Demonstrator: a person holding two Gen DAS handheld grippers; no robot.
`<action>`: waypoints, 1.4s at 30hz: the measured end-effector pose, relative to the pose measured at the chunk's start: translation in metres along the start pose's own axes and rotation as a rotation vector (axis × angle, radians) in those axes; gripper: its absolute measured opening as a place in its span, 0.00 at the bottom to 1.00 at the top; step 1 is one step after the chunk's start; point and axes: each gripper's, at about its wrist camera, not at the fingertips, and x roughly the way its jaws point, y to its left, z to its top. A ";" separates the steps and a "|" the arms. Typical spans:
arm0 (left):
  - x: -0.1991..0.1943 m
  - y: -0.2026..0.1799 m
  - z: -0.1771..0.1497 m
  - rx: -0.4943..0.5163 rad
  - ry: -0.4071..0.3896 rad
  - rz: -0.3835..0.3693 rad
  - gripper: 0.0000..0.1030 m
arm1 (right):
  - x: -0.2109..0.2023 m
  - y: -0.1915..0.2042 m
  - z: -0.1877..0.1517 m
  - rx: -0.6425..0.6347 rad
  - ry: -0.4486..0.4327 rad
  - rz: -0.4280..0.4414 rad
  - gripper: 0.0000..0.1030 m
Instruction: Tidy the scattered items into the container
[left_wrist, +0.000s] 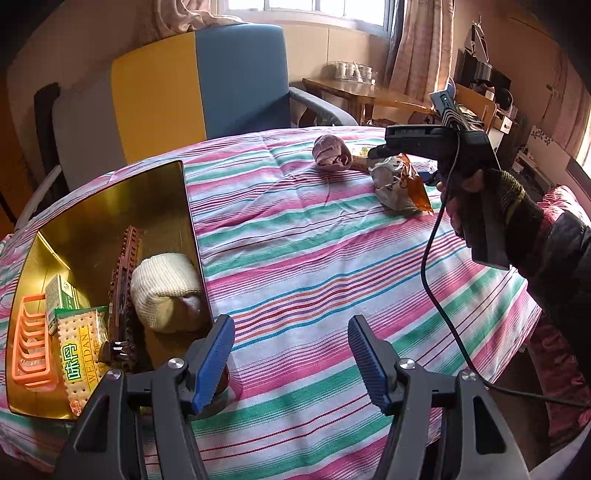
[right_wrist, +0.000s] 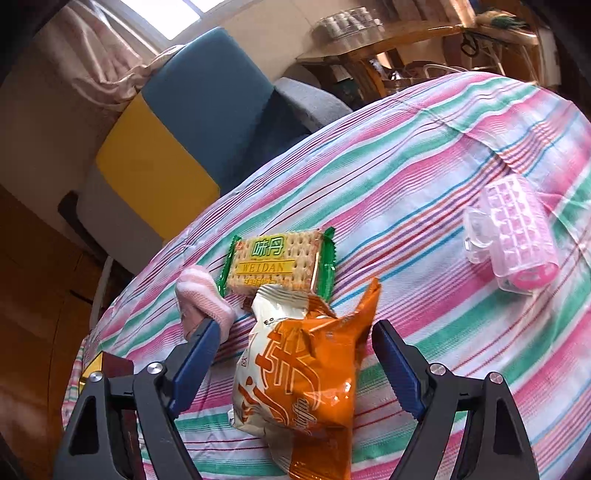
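Observation:
A gold tin container (left_wrist: 162, 206) stands at the left of the striped bed cover. Inside lie an orange rack (left_wrist: 31, 343), a cracker pack (left_wrist: 79, 354), a green box (left_wrist: 62, 291), a brown comb-like piece (left_wrist: 123, 280) and a cream sock ball (left_wrist: 162, 288). My left gripper (left_wrist: 291, 350) is open just right of the tin, with nothing between its fingers. My right gripper (right_wrist: 295, 325) is open and straddles an orange and white snack bag (right_wrist: 295, 380) (left_wrist: 399, 184); the pads do not touch it. Beyond lie a second cracker pack (right_wrist: 277, 258) and a pink sock (right_wrist: 203, 291) (left_wrist: 330, 153).
A pink hair roller with a clear clip (right_wrist: 513, 236) lies to the right on the cover. A person's hand (left_wrist: 476, 184) holds the right gripper, its cable trailing down. A blue and yellow chair (left_wrist: 199, 85) stands behind the bed, and a wooden table (left_wrist: 369, 92) farther back.

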 end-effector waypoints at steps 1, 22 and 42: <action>0.000 0.000 0.000 -0.003 -0.001 -0.003 0.63 | 0.003 0.004 -0.002 -0.040 0.020 0.013 0.75; 0.030 -0.006 0.045 -0.196 0.078 -0.232 0.63 | -0.069 0.012 -0.117 -0.207 0.147 0.162 0.82; 0.079 -0.052 0.108 -0.033 0.025 -0.094 0.63 | -0.054 -0.106 0.041 -0.051 -0.099 -0.345 0.85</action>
